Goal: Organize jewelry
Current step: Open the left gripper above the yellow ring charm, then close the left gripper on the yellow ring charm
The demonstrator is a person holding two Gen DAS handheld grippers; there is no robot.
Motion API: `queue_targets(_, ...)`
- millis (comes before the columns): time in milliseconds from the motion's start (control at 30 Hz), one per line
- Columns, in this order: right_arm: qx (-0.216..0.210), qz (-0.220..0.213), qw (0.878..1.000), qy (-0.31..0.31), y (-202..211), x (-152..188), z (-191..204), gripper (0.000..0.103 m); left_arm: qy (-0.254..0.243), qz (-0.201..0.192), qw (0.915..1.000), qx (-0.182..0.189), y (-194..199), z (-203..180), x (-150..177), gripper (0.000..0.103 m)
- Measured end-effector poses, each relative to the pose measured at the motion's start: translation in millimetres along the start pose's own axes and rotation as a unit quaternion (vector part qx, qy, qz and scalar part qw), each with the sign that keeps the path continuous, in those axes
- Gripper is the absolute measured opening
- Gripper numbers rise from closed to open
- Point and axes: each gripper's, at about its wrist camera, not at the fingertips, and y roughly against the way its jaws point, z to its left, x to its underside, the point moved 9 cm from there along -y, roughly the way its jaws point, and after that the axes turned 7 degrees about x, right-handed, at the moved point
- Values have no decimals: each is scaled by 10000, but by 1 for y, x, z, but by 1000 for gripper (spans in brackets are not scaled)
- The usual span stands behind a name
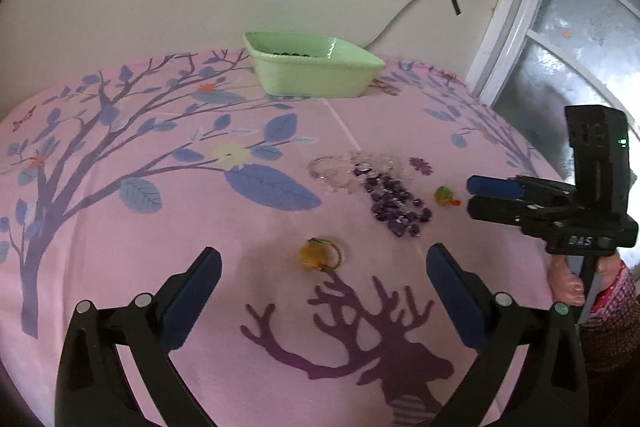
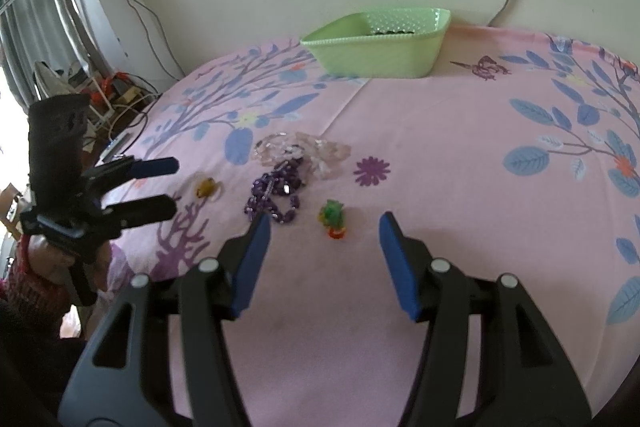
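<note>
A yellow-orange ring (image 1: 318, 255) lies on the pink cloth just ahead of my open left gripper (image 1: 324, 259); it also shows in the right wrist view (image 2: 206, 187). A green and orange ring (image 2: 334, 219) lies between the fingertips of my open right gripper (image 2: 324, 223), and shows small in the left wrist view (image 1: 446, 195). A purple bead string (image 2: 276, 193) and a clear bead string (image 2: 304, 151) lie heaped in the middle. A green basket (image 1: 312, 67) stands at the far edge with dark beads inside.
The pink patterned cloth (image 1: 160, 227) covers the round table. The right gripper (image 1: 472, 197) reaches in from the right in the left wrist view; the left gripper (image 2: 174, 185) reaches in from the left in the right wrist view. A wall stands behind the basket (image 2: 380, 47).
</note>
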Motion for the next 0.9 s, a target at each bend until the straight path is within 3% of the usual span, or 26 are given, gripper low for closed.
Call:
queue_targets(300, -2, -3, 10000, -10, 0, 0, -1, 55, -380, 518, 9967, -494, -27, 9, 0, 100)
queue_targets(567, 26, -4, 10000, -11, 0, 0, -1, 58, -712, 735, 9929, -604, -30, 7, 4, 99)
queue_targets(633, 39, -10, 10000, 2, 0, -1, 0, 58, -717, 694, 9930, -634, -29, 7, 3, 92)
queue_targets(700, 43, -11, 10000, 29, 0, -1, 1, 58, -726, 537, 9934, -712, -24, 8, 0, 60)
queue_targets(900, 51, -6, 10000, 30, 0, -1, 1, 58, -753, 525, 9924, -824, -15, 14, 0, 33)
